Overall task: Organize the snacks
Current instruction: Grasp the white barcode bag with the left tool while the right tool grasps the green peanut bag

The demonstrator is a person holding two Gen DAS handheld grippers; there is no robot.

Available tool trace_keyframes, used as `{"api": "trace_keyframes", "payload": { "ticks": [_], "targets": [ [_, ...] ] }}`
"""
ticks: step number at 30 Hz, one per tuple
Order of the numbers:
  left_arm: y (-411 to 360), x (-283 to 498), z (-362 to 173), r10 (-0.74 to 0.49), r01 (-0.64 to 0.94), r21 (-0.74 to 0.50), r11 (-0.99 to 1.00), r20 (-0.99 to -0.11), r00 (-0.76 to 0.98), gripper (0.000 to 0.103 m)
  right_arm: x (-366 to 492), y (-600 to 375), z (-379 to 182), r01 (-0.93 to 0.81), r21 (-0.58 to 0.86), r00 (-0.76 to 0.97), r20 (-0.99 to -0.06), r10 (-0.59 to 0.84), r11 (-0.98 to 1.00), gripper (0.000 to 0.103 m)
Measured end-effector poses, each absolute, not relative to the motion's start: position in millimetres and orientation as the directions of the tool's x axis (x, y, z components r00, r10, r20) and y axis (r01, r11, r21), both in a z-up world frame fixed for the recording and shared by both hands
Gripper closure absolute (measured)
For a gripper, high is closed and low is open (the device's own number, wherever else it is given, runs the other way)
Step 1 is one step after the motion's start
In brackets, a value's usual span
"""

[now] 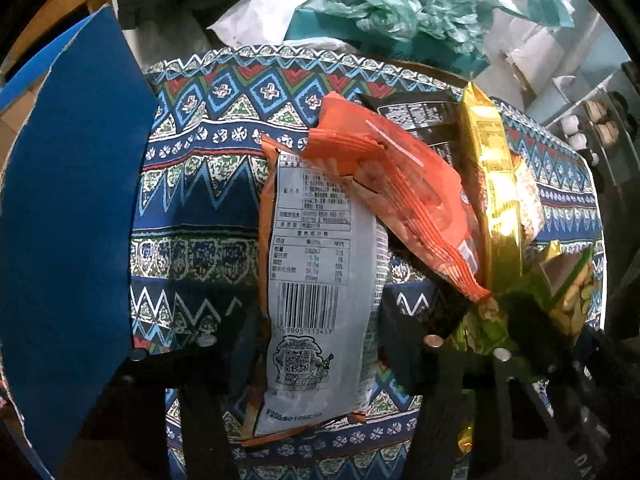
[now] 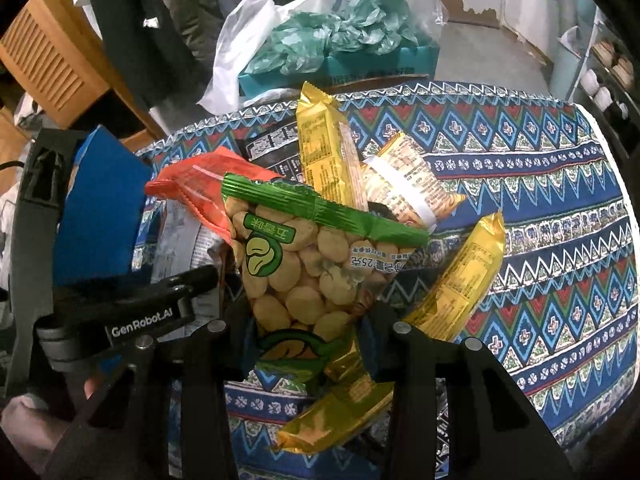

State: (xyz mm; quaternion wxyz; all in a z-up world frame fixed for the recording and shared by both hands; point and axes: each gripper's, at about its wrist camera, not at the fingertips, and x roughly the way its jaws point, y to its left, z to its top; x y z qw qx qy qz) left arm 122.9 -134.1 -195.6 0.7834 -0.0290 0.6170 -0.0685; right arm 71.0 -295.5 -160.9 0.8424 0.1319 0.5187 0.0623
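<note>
From the left wrist, your left gripper (image 1: pixel 320 364) has its jaws closed on the grey-backed, orange-edged flat snack packet (image 1: pixel 320 264). The crinkled orange foil packet (image 1: pixel 400 196) leans on it, so lifting could drag that one off the patterned blue tablecloth (image 1: pixel 200 208). The blue cardboard box (image 1: pixel 72 208) beside shows no contents.

From the right wrist, your right gripper (image 2: pixel 308 332) pinches the clear green-topped bean pouch (image 2: pixel 304 268); gold wrappers (image 2: pixel 460 280) underneath may snag.

Under the orange packet (image 1: pixel 404 200), the black packet (image 1: pixel 416 120) shows only its upper corner with print too small to read, the grey packet (image 1: pixel 320 280) loses its top edge, and the blue box (image 1: pixel 72 220) beside them is cropped at left.
</note>
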Motion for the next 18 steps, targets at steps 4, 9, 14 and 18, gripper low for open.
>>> {"api": "trace_keyframes", "payload": {
  "ticks": [4,9,14,18],
  "targets": [
    [-135,118,-191,-0.142,0.084,-0.125,0.989,-0.960,0.239,0.064,71,-294,-157,0.027,0.277,0.464,-0.855,0.233,0.961,0.064],
    [-131,109,-182,-0.138,0.089,-0.118,0.989,-0.955,0.261,0.066,68,-289,-149,0.011,0.253,0.487,-0.847,0.216,0.967,0.065],
    [-121,101,-168,-0.157,0.073,-0.142,0.987,-0.947,0.281,0.067,66,-282,-142,-0.007,0.239,0.498,-0.841,0.211,0.971,0.066],
    [-112,92,-154,-0.176,0.057,-0.166,0.984,-0.937,0.302,0.067,64,-276,-135,-0.019,0.227,0.513,-0.833,0.204,0.974,0.066]
  ]
}}
